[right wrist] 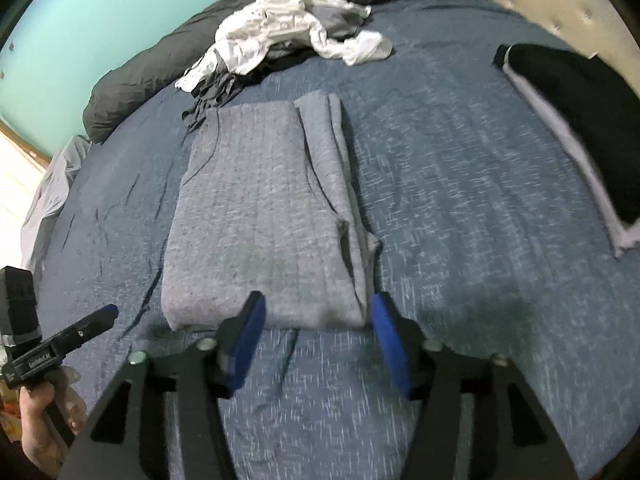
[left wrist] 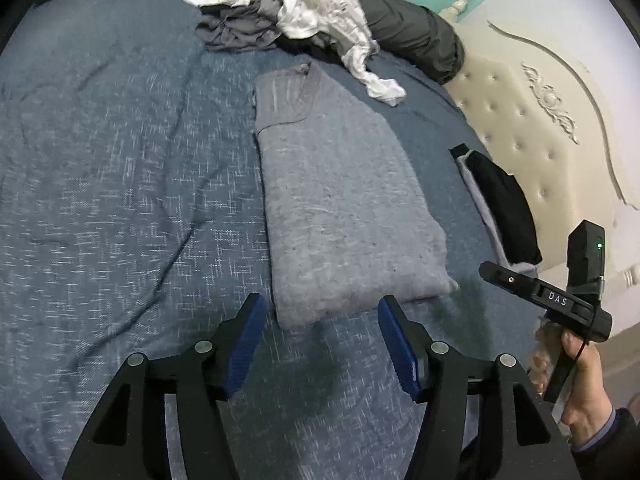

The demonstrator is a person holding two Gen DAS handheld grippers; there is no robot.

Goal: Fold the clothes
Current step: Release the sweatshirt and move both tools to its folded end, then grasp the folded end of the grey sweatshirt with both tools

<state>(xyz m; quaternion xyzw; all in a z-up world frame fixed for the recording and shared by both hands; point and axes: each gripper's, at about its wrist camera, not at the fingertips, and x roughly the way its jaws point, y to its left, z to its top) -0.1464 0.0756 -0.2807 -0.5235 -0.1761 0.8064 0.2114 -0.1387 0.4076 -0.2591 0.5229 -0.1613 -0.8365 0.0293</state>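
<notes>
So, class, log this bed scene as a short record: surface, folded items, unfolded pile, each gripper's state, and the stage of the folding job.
surface: blue bedspread
folded now: grey sweater, a long strip lying flat
already folded: black garment, at the headboard side
unfolded pile: white and grey clothes, at the far edge
left gripper: jaws open, nothing between them
right gripper: jaws open, sweater's near edge just beyond them
stage: sweater released, final fold likely next

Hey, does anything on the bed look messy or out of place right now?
Yes. A crumpled heap of white and grey clothes lies unfolded at the far side, by the dark duvet. The grey sweater is folded, though its right edge shows loose layers sticking out.
</notes>
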